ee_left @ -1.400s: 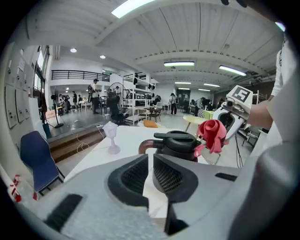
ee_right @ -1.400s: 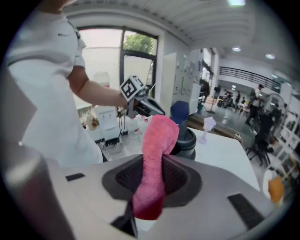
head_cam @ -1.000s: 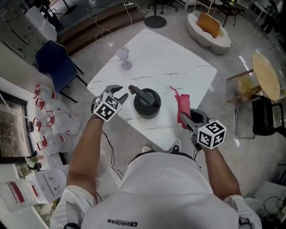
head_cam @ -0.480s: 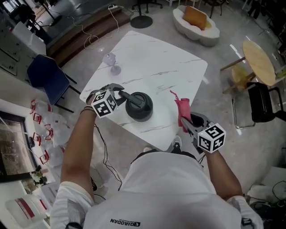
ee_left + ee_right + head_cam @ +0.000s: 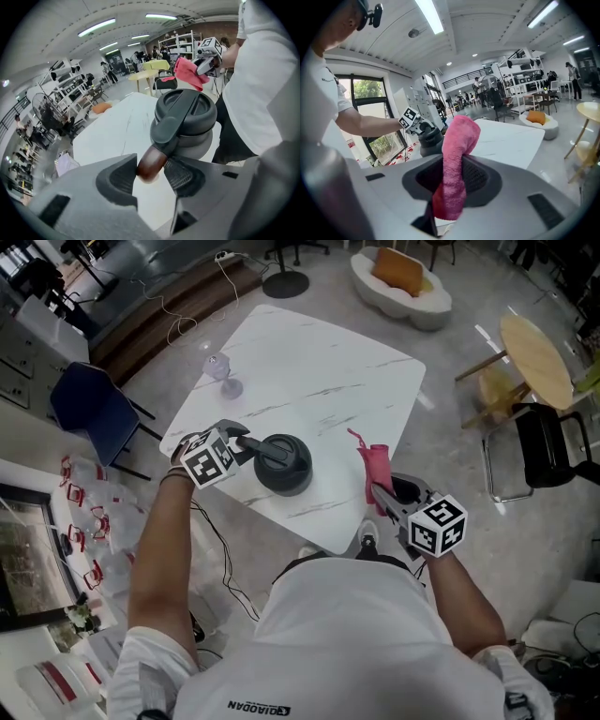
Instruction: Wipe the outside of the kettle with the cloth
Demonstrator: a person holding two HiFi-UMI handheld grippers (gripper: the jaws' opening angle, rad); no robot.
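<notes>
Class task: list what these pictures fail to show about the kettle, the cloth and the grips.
- Kettle base: left gripper view, behind a jaw of the left gripper.
- Left grip: jaws have just been opening, handle end between them; pressing or not is unclear.
- Kettle's right side: right gripper view, behind the cloth.
- Glass contents: head view, too small.

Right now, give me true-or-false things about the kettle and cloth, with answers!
The right gripper pinches the pink cloth. True.
The cloth touches the kettle. False: it is held apart from it.
The left gripper is far from the kettle. False: the kettle's handle sits between its jaws, which have just been opening.
A glass stands on the table. True.
</notes>
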